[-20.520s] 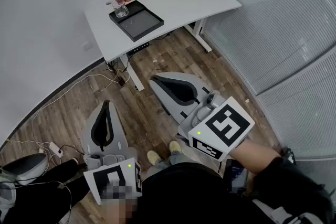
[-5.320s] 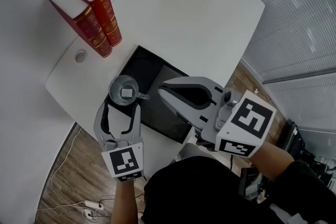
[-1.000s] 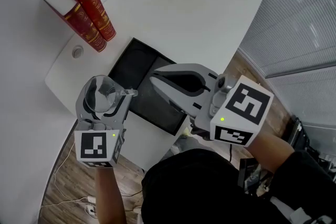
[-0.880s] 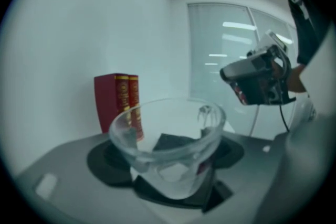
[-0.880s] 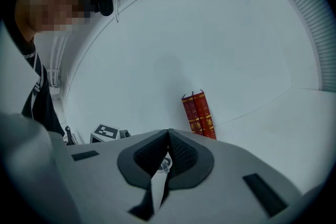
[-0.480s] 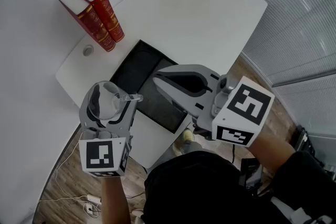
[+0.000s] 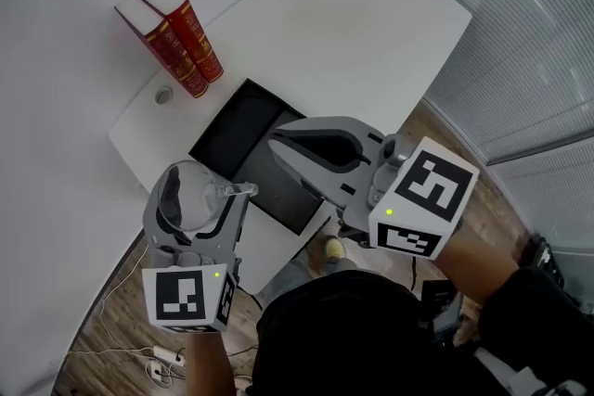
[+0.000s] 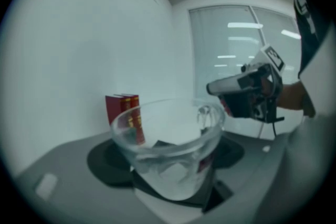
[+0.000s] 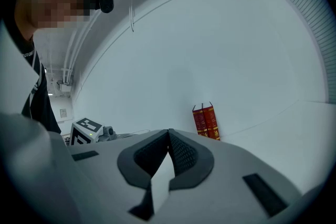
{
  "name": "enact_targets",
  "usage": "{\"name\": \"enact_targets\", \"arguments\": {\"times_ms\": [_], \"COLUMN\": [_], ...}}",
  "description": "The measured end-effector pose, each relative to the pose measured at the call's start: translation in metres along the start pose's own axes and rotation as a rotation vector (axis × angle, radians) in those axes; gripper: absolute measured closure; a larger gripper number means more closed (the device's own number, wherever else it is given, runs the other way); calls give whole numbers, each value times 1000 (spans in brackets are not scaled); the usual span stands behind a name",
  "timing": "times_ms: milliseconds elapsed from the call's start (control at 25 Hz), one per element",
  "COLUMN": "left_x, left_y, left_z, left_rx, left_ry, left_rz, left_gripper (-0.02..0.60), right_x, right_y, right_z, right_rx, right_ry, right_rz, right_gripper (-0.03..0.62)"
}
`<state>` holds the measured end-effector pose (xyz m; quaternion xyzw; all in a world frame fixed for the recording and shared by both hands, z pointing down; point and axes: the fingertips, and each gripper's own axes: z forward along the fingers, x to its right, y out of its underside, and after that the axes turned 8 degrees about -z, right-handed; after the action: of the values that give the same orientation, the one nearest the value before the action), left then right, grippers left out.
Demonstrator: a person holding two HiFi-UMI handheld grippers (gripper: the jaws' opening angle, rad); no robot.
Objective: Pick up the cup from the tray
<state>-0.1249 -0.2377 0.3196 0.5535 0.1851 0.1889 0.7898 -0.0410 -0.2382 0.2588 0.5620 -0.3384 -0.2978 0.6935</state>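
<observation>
A clear glass cup [image 7: 188, 199] with a small handle is held upright between the jaws of my left gripper [image 7: 198, 192], lifted off the black tray [image 7: 243, 133] and hanging over the table's near edge. In the left gripper view the cup [image 8: 167, 140] fills the space between the jaws of the left gripper [image 8: 168, 164], whose pads press on its sides. My right gripper [image 7: 277, 140] hovers over the tray's right part with its jaws closed together and nothing in them. In its own view, the right gripper [image 9: 169, 135] shows its tips touching.
Two red books [image 7: 173, 34] stand upright at the back left of the white table [image 7: 353, 23], beyond the tray. A round cable hole [image 7: 164, 95] lies beside them. Wooden floor and loose cables [image 7: 121, 343] lie below at left. Window blinds [image 7: 529, 42] line the right.
My left gripper has carried the cup back and down toward the person, away from the tray. The right gripper has stayed over the tray, shut.
</observation>
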Motion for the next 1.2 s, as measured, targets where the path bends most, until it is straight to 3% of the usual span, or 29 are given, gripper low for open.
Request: {"name": "enact_targets", "arguments": {"times_ms": [560,1200], "left_x": [71,125], "left_y": [-32,-20], "left_z": [-61,-108], "left_rx": [69,84], "left_ry": [-68,-121], "left_rz": [-5,-10], "left_gripper": [178,178], "right_x": [-19,-48], "right_y": [-19,-8], "right_z": [-58,-106], "right_rx": [28,-2], "right_ry": [-6,-15], "right_rz": [-103,-221], "right_gripper": [580,580]}}
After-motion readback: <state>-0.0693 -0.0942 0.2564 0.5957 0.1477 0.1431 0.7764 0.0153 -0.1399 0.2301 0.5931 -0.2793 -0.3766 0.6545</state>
